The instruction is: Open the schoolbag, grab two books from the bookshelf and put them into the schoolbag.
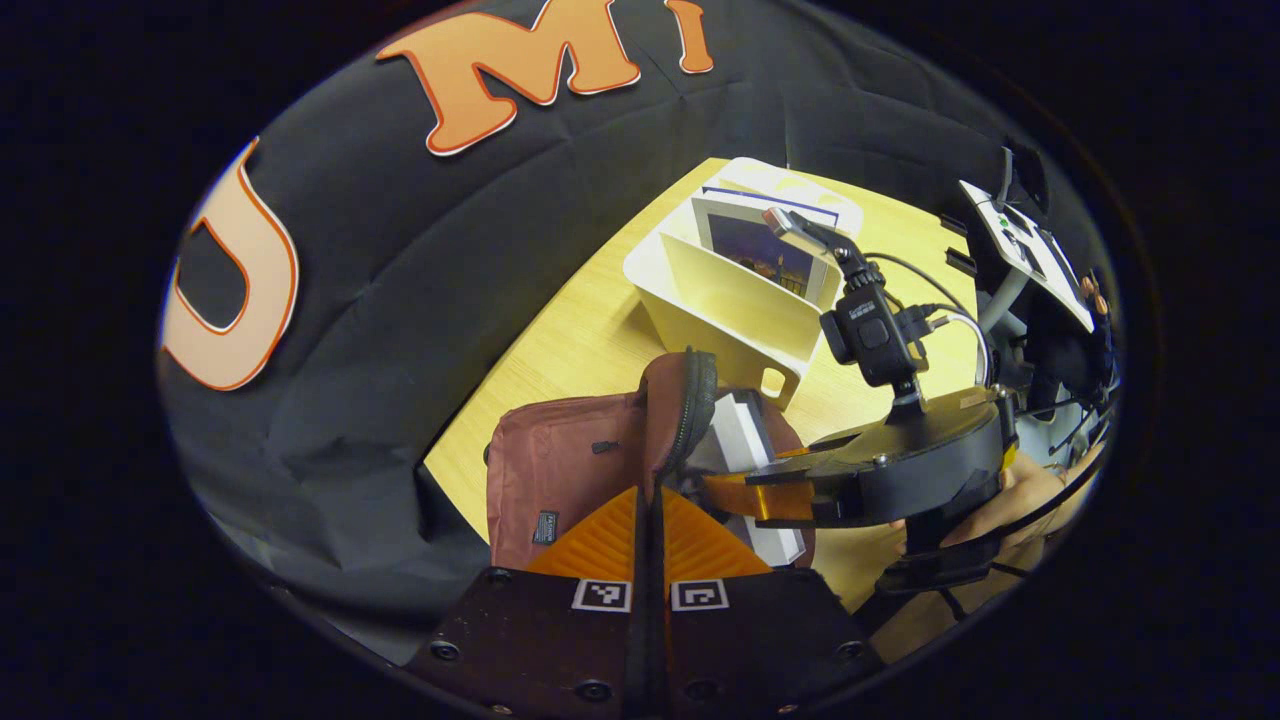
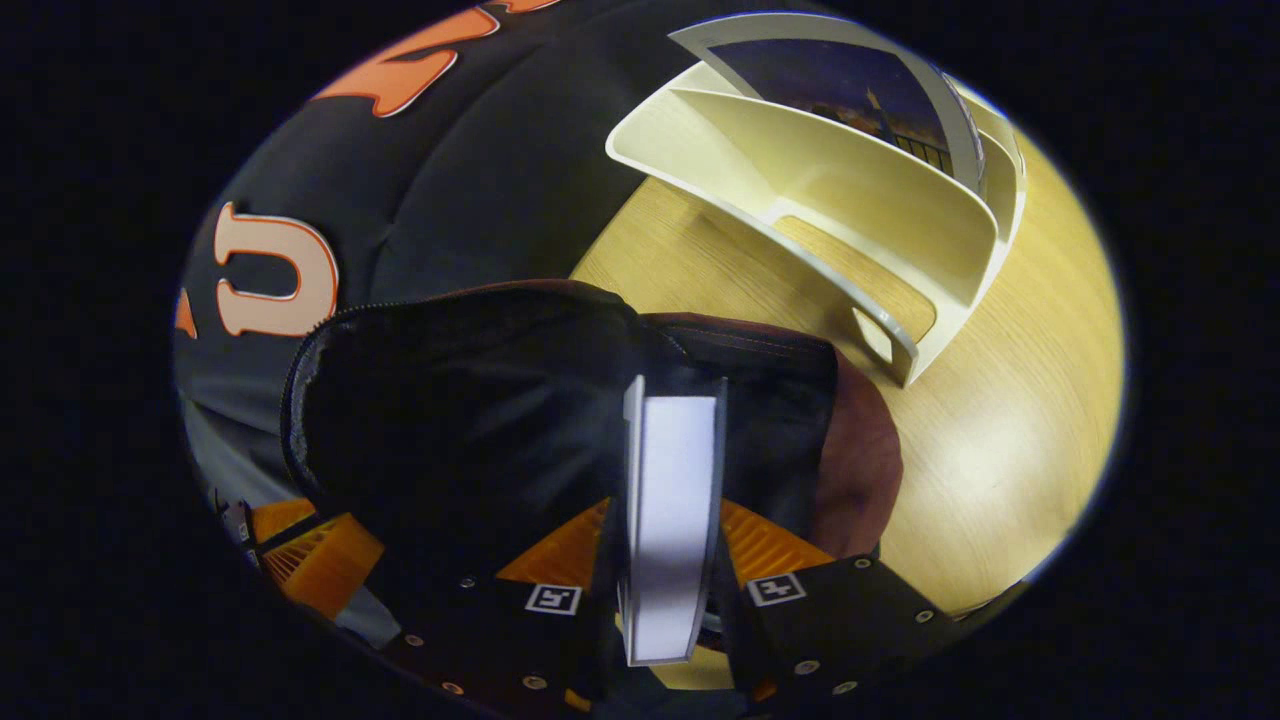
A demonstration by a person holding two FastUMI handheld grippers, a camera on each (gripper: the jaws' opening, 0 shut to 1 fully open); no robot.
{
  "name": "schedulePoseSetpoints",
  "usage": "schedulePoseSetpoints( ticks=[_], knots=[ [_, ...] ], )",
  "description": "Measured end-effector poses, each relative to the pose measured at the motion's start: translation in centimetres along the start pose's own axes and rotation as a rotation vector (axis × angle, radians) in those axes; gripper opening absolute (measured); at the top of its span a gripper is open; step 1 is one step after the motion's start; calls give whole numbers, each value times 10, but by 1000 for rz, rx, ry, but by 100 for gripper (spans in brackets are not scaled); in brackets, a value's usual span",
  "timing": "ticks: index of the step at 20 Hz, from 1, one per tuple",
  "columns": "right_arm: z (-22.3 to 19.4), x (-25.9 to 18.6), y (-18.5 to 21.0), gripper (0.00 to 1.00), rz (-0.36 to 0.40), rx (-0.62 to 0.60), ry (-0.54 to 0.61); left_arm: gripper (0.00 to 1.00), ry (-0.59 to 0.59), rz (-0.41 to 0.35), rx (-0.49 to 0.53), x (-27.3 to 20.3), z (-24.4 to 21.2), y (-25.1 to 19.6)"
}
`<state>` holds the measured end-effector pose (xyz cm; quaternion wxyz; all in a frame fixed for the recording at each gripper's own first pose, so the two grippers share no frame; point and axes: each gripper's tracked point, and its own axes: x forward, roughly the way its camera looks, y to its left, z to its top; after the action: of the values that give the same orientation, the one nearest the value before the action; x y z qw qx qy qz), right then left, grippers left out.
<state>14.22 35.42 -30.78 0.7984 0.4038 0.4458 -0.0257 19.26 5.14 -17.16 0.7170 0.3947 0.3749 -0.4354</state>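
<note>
The maroon schoolbag [image 1: 560, 470] lies on the wooden table, its zipped flap [image 1: 685, 395] lifted upright. My left gripper [image 1: 650, 500] is shut on the flap's edge, holding the bag open. In the right gripper view the dark bag interior [image 2: 480, 420] gapes just ahead. My right gripper [image 2: 667, 515] is shut on a white book [image 2: 670, 490], spine up, at the bag's mouth. The left gripper view shows the same book [image 1: 745, 440] and right gripper [image 1: 735, 495] beside the flap. The cream bookshelf [image 1: 730, 300] stands behind, with one dark-covered book [image 1: 765, 250] in it.
The bookshelf [image 2: 850, 200] sits to the upper right of the bag, and bare wooden table [image 2: 1000, 420] spreads to its right. A hand [image 1: 1030, 490] holds the right gripper. A white-topped device [image 1: 1030, 250] stands at the table's far right. The left gripper's orange finger [image 2: 310, 560] shows at lower left.
</note>
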Motion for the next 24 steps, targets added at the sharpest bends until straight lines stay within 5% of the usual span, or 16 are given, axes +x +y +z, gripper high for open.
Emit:
schedulePoseSetpoints(
  ticks=[4, 5, 11, 16, 24],
  knots=[
    [-9, -6, -5, 90, -15, 4, 70, 1, 2, 8, -24, -1, -2, 1],
    [-10, -8, -8, 93, -22, 1, 81, 1, 2, 10, -26, 0, -3, 2],
    [-10, -18, -26, 98, -70, -12, 93, 0, 3, 8, -24, 1, -5, 0],
    [6, -37, -39, 97, -31, -19, 87, 0, 3, 8, -27, 2, -8, -1],
    [27, -116, -86, 98, -50, -153, 57, 0, -1, -17, -10, 11, -13, -9]
  ],
)
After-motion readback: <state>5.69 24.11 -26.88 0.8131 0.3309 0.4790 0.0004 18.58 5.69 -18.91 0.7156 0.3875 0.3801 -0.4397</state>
